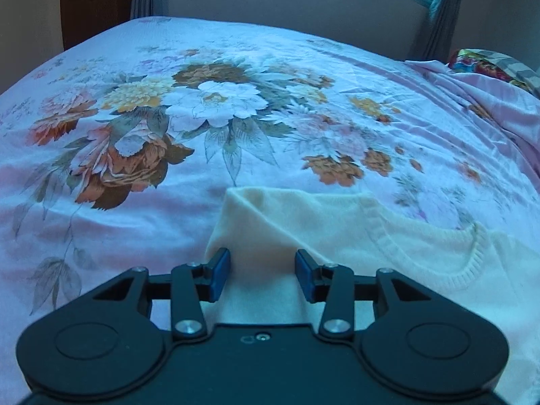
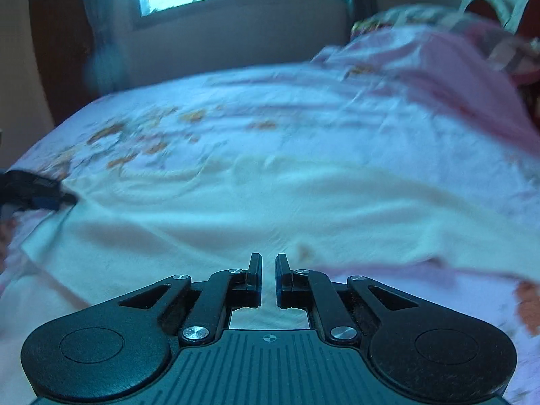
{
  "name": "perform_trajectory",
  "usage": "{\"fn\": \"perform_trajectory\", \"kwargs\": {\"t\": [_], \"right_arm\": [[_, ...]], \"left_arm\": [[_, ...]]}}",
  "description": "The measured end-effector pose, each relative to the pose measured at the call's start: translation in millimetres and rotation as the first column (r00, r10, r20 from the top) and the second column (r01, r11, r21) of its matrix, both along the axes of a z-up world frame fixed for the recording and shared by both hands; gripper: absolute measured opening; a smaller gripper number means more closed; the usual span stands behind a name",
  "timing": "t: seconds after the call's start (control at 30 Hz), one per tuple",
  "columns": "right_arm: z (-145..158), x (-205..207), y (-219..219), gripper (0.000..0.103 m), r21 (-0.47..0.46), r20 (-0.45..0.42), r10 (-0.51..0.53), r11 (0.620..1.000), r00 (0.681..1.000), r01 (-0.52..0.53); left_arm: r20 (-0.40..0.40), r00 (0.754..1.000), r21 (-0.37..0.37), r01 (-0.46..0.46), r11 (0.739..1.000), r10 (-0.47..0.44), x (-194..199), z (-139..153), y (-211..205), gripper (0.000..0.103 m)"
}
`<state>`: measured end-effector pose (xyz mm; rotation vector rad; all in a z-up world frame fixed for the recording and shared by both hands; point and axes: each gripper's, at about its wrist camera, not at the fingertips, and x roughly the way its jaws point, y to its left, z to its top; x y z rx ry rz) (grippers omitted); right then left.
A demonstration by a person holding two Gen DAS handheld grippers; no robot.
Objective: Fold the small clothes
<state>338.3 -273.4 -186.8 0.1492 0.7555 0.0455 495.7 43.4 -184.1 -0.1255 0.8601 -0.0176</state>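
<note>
Cream sweater (image 1: 337, 236), pink floral bedsheet (image 1: 236, 101)

The left gripper (image 1: 262, 275) is a black plastic two-finger tool with blue rectangular pads (image 1: 221, 275) on its fingertips. Angled black link arms pivot on round silver screws, and two broad rounded housings with shallow circular recesses flank a smooth dark body bearing a small centred hole. The right gripper (image 2: 268, 280) shares this build, but its body is ribbed with parallel grooves and carries a small crosshair mark.
</note>
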Motion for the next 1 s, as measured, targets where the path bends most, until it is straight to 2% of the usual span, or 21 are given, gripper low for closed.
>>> {"fn": "perform_trajectory", "kwargs": {"t": [0.07, 0.17, 0.27, 0.3, 0.37, 0.4, 0.47, 0.5, 0.57, 0.6, 0.63, 0.73, 0.8, 0.87, 1.0], "right_arm": [[-23.9, 9.0, 1.6, 0.005, 0.005, -0.104, 0.016, 1.000, 0.994, -0.016], [-19.1, 5.6, -0.3, 0.005, 0.009, -0.091, 0.017, 1.000, 0.996, -0.016], [-0.1, -9.8, -4.8, 0.006, 0.062, -0.004, 0.011, 0.998, 1.000, -0.010], [-1.1, -10.8, -1.4, 0.006, 0.042, -0.020, 0.018, 0.999, 1.000, -0.018], [-18.9, -8.3, 6.5, 0.009, 0.006, -0.116, 0.069, 0.998, 0.991, -0.068], [-19.6, -13.8, 8.6, 0.009, -0.018, -0.093, 0.079, 0.997, 0.992, -0.081], [-11.6, -19.4, 4.3, 0.011, 0.010, -0.092, 0.064, 0.998, 0.994, -0.063], [-5.7, -24.7, -1.9, 0.013, 0.038, -0.067, 0.046, 0.998, 0.997, -0.044], [-3.2, -29.4, -5.7, 0.042, 0.017, -0.071, 0.036, 0.999, 0.997, -0.035], [-7.7, -27.4, -6.7, 0.044, -0.002, -0.125, 0.057, 0.998, 0.990, -0.058], [-9.0, -29.5, -10.6, 0.044, -0.001, -0.137, 0.066, 0.998, 0.988, -0.066], [5.6, -43.7, -43.1, 0.044, 0.034, -0.067, -0.034, 0.999, 0.997, 0.036], [9.2, -45.1, -74.3, 0.044, 0.063, -0.080, -0.112, 0.991, 0.991, 0.117], [8.0, -48.6, -108.2, 0.044, 0.094, -0.095, -0.202, 0.973, 0.975, 0.211], [1.2, -57.0, -179.5, 0.044, 0.131, -0.143, -0.363, 0.915, 0.921, 0.381]], "left_arm": [[-0.011, 1.000, 0.010, -0.014, 1.000, 0.014, 12.2, -3.9, 0.5, 0.042], [-0.021, 0.997, -0.032, -0.070, 0.997, 0.069, 14.3, 0.3, 4.4, 0.040], [0.002, 1.000, -0.011, -0.012, 1.000, 0.012, -11.6, 9.7, -4.9, 0.040], [0.005, 1.000, -0.006, 0.011, 1.000, -0.011, -24.7, 11.1, -9.1, 0.042], [0.001, 0.998, 0.032, 0.058, 0.998, -0.058, -53.2, 10.3, -18.4, 0.043], [0.001, 0.997, 0.060, 0.071, 0.996, -0.071, -68.8, 8.1, -22.1, 0.045], [0.011, 0.996, 0.093, 0.085, 0.992, -0.086, -94.8, 2.4, -24.4, 0.047], [0.029, 0.995, 0.121, 0.096, 0.988, -0.100, -107.6, 0.5, -25.8, 0.048], [0.036, 0.992, 0.173, 0.112, 0.979, -0.120, -122.6, 1.2, -32.7, 0.048], [0.032, 0.992, 0.182, 0.116, 0.976, -0.124, -126.6, 5.3, -37.1, 0.048], [0.030, 0.990, 0.177, 0.129, 0.976, -0.136, -128.8, 10.2, -41.4, 0.048], [0.037, 0.985, 0.125, 0.165, 0.978, -0.171, -131.7, 26.2, -59.3, 0.049], [0.049, 0.979, 0.110, 0.191, 0.975, -0.197, -132.6, 33.3, -78.1, 0.050], [0.050, 0.974, 0.093, 0.217, 0.972, -0.222, -132.6, 36.0, -97.2, 0.051], [0.040, 0.963, 0.065, 0.263, 0.963, -0.266, -134.2, 31.4, -135.4, 0.051]]}}
